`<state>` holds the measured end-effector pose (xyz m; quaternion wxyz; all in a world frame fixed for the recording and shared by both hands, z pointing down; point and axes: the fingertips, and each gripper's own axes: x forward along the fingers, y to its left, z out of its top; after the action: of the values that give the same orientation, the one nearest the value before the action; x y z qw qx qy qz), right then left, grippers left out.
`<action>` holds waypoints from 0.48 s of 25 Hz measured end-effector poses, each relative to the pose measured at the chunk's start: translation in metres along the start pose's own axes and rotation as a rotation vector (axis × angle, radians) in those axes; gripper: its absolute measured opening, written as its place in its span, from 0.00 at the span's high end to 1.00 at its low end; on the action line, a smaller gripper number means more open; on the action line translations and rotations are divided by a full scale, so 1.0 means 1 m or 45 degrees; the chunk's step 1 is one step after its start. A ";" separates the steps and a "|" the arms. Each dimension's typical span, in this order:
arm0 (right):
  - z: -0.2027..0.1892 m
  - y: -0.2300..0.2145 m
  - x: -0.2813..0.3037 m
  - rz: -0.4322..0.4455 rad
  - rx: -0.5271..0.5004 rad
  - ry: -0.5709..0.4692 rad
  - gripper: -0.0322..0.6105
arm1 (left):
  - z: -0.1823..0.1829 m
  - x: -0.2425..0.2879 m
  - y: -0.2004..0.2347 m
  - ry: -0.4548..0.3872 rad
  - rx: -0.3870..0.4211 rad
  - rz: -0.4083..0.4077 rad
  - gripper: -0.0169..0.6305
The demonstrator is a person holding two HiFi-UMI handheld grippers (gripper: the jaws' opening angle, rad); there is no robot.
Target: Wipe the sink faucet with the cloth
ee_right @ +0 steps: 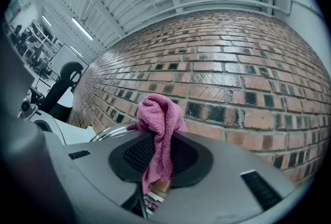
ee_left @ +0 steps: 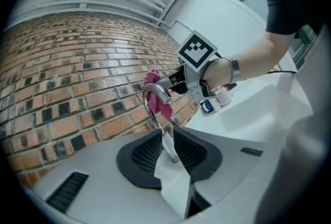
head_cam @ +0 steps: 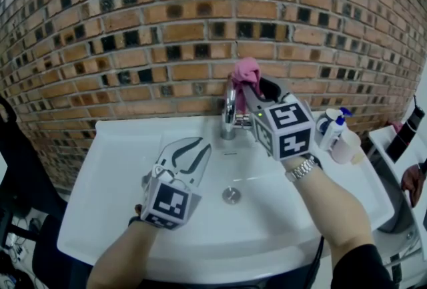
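Observation:
The chrome faucet (head_cam: 229, 113) stands at the back of the white sink (head_cam: 120, 167), against the brick wall. My right gripper (head_cam: 248, 86) is shut on a pink cloth (head_cam: 245, 72) and holds it right by the top of the spout, on its right. In the right gripper view the cloth (ee_right: 160, 124) hangs between the jaws, with the spout's curve (ee_right: 111, 132) just below it. My left gripper (head_cam: 193, 151) hovers over the basin left of the faucet, open and holding nothing. Through its jaws I see the faucet (ee_left: 155, 101) and the cloth (ee_left: 158, 91) behind it.
A drain (head_cam: 231, 195) sits in the middle of the basin. Small bottles (head_cam: 331, 129) and a cup (head_cam: 345, 146) stand on the sink's right rim. A white rack (head_cam: 393, 147) is at the far right, a dark chair (head_cam: 13, 167) at the left.

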<state>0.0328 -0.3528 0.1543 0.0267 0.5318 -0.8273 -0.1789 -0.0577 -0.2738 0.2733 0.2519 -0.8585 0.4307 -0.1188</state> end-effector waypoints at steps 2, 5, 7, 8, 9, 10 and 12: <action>-0.002 -0.002 0.005 0.001 0.003 0.005 0.83 | -0.001 0.000 0.000 0.004 -0.016 0.005 0.85; -0.006 -0.006 0.012 0.000 0.008 0.020 0.83 | -0.001 0.001 0.000 -0.001 -0.015 0.007 0.85; -0.010 -0.008 0.016 -0.001 0.012 0.034 0.83 | -0.001 0.001 -0.001 0.002 -0.009 0.005 0.85; -0.012 -0.009 0.018 -0.002 0.016 0.041 0.83 | -0.002 0.001 -0.001 0.007 -0.004 0.003 0.85; -0.014 -0.010 0.020 -0.003 0.022 0.047 0.83 | -0.002 0.001 -0.001 0.009 0.001 0.000 0.85; -0.016 -0.011 0.022 -0.004 0.028 0.053 0.83 | -0.002 0.001 -0.001 0.007 0.003 -0.003 0.85; -0.020 -0.013 0.025 -0.006 0.040 0.064 0.83 | -0.001 0.002 -0.001 -0.001 -0.009 -0.001 0.85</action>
<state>0.0377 -0.3854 0.1652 0.0386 0.5384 -0.8279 -0.1524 -0.0563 -0.2748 0.2746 0.2488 -0.8596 0.4307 -0.1170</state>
